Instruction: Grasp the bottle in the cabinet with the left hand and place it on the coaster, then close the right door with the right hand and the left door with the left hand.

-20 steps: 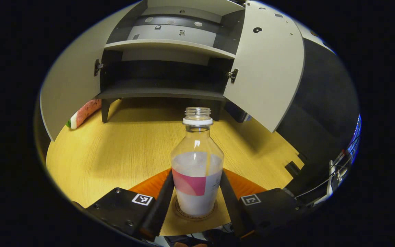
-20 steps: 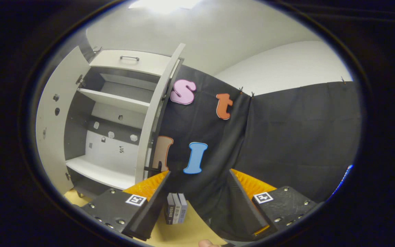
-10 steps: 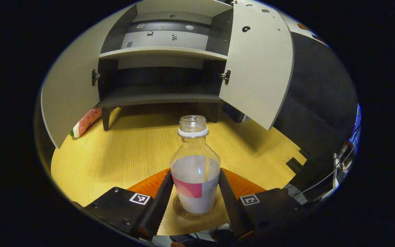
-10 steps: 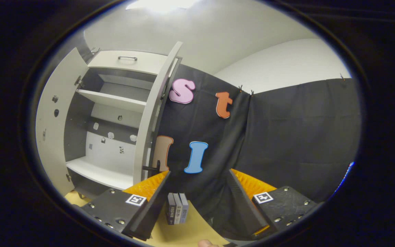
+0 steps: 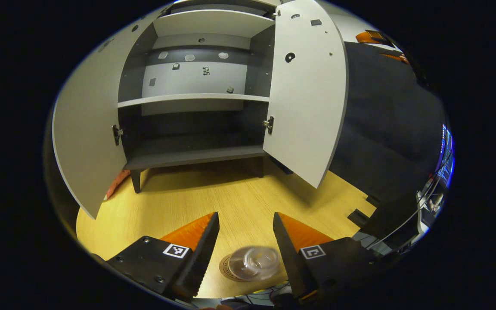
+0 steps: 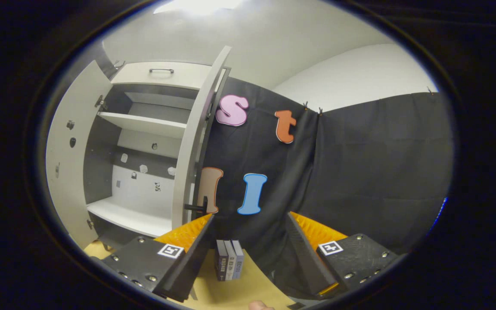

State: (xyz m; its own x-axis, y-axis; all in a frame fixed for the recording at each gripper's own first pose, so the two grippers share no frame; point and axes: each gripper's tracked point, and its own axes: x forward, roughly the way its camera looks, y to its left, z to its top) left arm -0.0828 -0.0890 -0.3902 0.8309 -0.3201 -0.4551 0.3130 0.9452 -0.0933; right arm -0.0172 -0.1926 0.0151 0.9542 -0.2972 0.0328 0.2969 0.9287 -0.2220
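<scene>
Nearest in the left gripper view we log the left gripper (image 5: 244,241), its jaws spread wide and pressing on nothing. Between the fingers, at six o'clock, we see the clear bottle (image 5: 256,262) from above, blurred, standing uncapped on the round brown coaster (image 5: 230,269), apart from both fingers. The coaster rests on the light wooden table (image 5: 187,202). Beyond, at twelve o'clock, we record the grey cabinet (image 5: 196,99) on short legs, with its shelves bare. The left door (image 5: 86,133) swings out at nine o'clock and the right door (image 5: 308,99) at one o'clock, both wide open. A reddish object (image 5: 116,183), too hidden to name, lies by the cabinet leg under the left door. In the right gripper view we log the right gripper (image 6: 248,249), jaws likewise apart and holding nothing. Between its fingers, at six o'clock, a small set of upright boxes (image 6: 230,265) stands on the table. Farther, at ten o'clock, the same cabinet shows a drawer with a dark handle (image 6: 162,70) on top.
</scene>
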